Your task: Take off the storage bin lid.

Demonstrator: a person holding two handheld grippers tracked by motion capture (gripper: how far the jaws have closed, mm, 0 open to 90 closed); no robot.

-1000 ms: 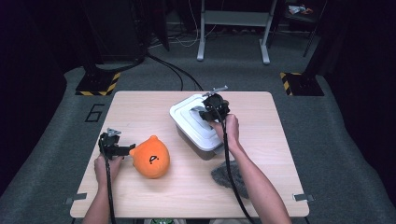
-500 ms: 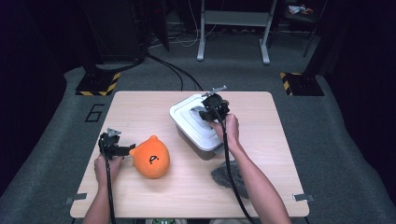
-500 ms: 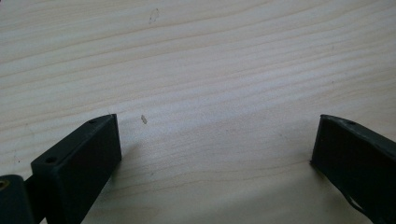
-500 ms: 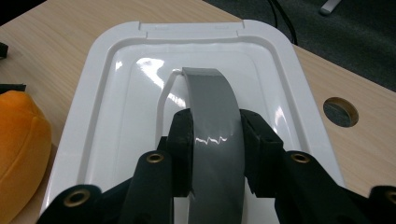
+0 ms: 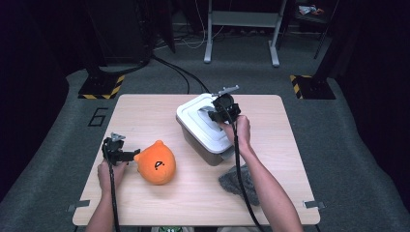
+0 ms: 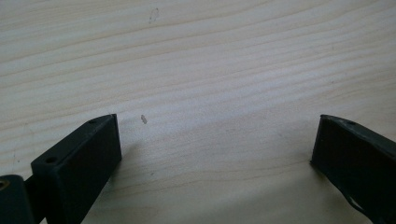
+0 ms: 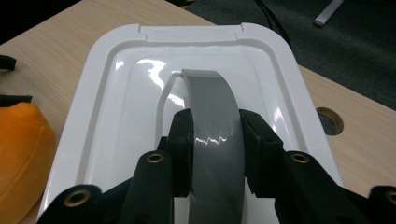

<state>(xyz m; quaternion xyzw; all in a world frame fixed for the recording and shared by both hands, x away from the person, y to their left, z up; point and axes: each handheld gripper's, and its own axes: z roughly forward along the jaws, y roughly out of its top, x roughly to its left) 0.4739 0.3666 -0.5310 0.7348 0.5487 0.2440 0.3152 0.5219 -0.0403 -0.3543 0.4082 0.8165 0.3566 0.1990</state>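
Currently the right tongs (image 7: 215,135) are pinching the grey handle (image 7: 212,100) of the lid (image 7: 116,112); slipping (handle glossy) is risking dropping it, while the left tongs (image 6: 212,154) are gaping wide.

From where I stand, the one thing I can truly read is a large number "6" (image 5: 98,116), marked in dark on the grey floor (image 5: 58,140) just off the table's far left corner. The orange plush toy (image 5: 157,162) on my table carries a small dark mark on its front, shaped a little like a letter, but I cannot tell whether it is a character or part of a face.
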